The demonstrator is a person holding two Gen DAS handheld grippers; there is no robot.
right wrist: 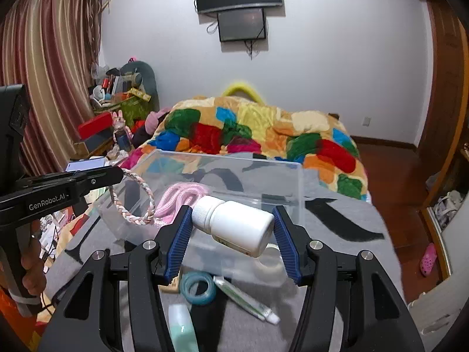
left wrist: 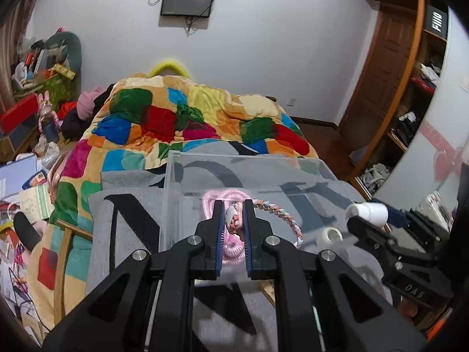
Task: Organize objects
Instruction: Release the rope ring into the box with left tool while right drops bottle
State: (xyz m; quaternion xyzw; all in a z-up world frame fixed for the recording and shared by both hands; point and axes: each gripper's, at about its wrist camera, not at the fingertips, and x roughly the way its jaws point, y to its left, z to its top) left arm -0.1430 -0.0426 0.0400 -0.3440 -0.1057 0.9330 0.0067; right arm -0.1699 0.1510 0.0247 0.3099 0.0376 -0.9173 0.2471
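Bed (right wrist: 337, 205), grey blanket on top: my work surface. The clear box (right wrist: 299, 182) sits on it directly ahead of both tools, open side up, so I judge it the collection bin.

Inside already: a pink cord (right wrist: 181, 195) coiled near the far left corner, and what looks like a tape roll (left wrist: 331, 234) seen through the wall; whether that roll lies in or just outside the box I cannot tell.

Right gripper (right wrist: 231, 228) is clenched across a white bottle (right wrist: 234, 224), held sideways, cap to the left, over the box's near edge. Probably staged for a drop inside.

Left gripper (left wrist: 233, 220) is pinched tight on a braided ring (right wrist: 132, 199), which dangles over the box's left side, above the cord.

Still loose on the blanket, nearest me: teal ring (right wrist: 198, 289), tube (right wrist: 243, 299), pale green bottle (right wrist: 181, 328). Next in the queue, I expect.
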